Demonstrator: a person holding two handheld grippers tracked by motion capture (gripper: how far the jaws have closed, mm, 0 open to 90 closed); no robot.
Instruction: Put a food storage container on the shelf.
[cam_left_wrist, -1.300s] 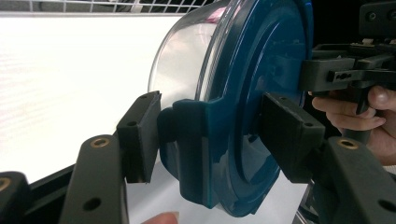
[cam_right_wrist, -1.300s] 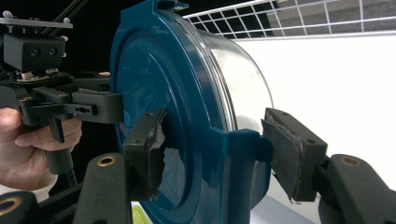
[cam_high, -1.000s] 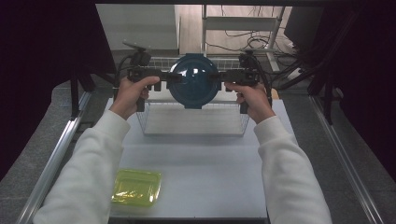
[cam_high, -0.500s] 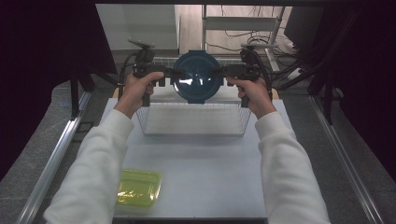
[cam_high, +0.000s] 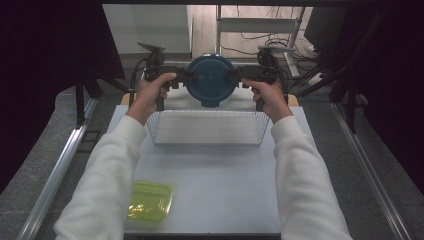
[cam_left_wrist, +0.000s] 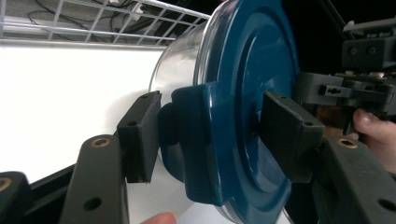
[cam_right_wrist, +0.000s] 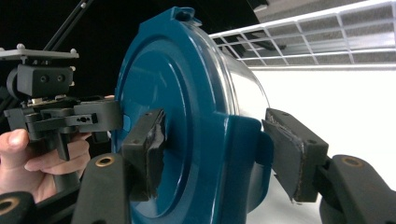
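Observation:
A round clear container with a dark blue lid (cam_high: 211, 80) hangs on its side above the far rim of a white wire basket (cam_high: 207, 141), lid facing the camera. My left gripper (cam_high: 182, 76) grips the lid's left edge and my right gripper (cam_high: 240, 75) its right edge. In the left gripper view the left gripper (cam_left_wrist: 212, 135) is shut on a lid tab (cam_left_wrist: 201, 140), with the clear body (cam_left_wrist: 180, 70) behind. In the right gripper view the right gripper (cam_right_wrist: 219, 151) is clamped on the opposite tab (cam_right_wrist: 238, 158) of the lid (cam_right_wrist: 177, 93).
A yellow-green lidded box (cam_high: 150, 200) lies at the near left of the white table (cam_high: 220, 185). Black curtains flank both sides, and a metal rail (cam_high: 60, 165) runs along the left. Cables and a rack stand beyond the table.
Both grippers have carried the container slightly up and away over the basket. Its lid has turned to face the camera more squarely.

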